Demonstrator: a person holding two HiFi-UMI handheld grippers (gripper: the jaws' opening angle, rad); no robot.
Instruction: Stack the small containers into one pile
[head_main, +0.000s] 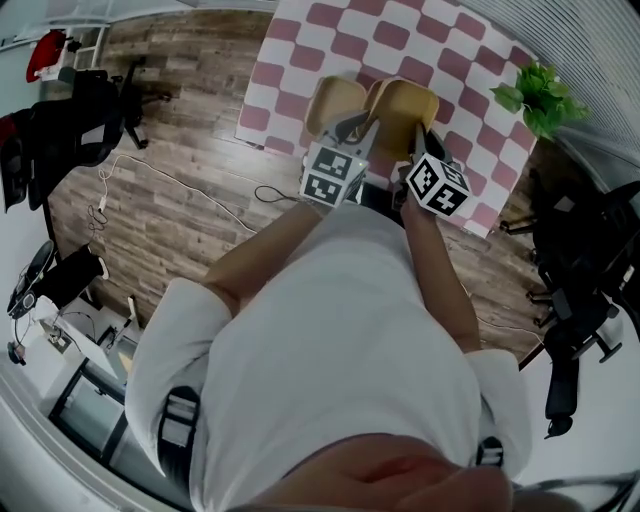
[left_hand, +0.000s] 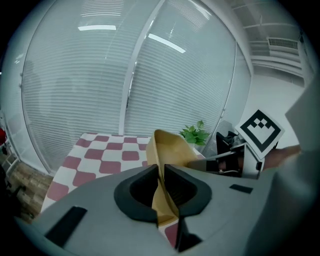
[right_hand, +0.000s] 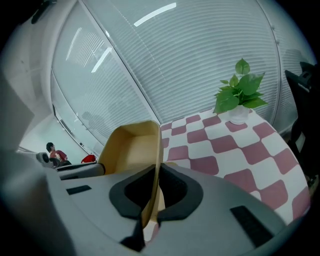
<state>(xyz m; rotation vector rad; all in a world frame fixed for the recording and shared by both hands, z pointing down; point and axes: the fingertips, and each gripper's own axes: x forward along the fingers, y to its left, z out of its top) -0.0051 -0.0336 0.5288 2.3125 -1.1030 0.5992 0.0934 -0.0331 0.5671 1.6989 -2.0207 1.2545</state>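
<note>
Half hidden behind the claw bodies mid-frame, the first container (left_hand: 172, 147) has its wall clamped in the left claw (left_hand: 161, 175), the second container (right_hand: 131, 147) in the right claw (right_hand: 156, 175).

White short-sleeved shirt (head_main: 340, 330); the left gripper (left_hand: 162, 186) and right gripper (right_hand: 156, 192) are grey with black pads (left_hand: 134, 194), each bearing a black-and-white marker cube (head_main: 333, 172)
</note>
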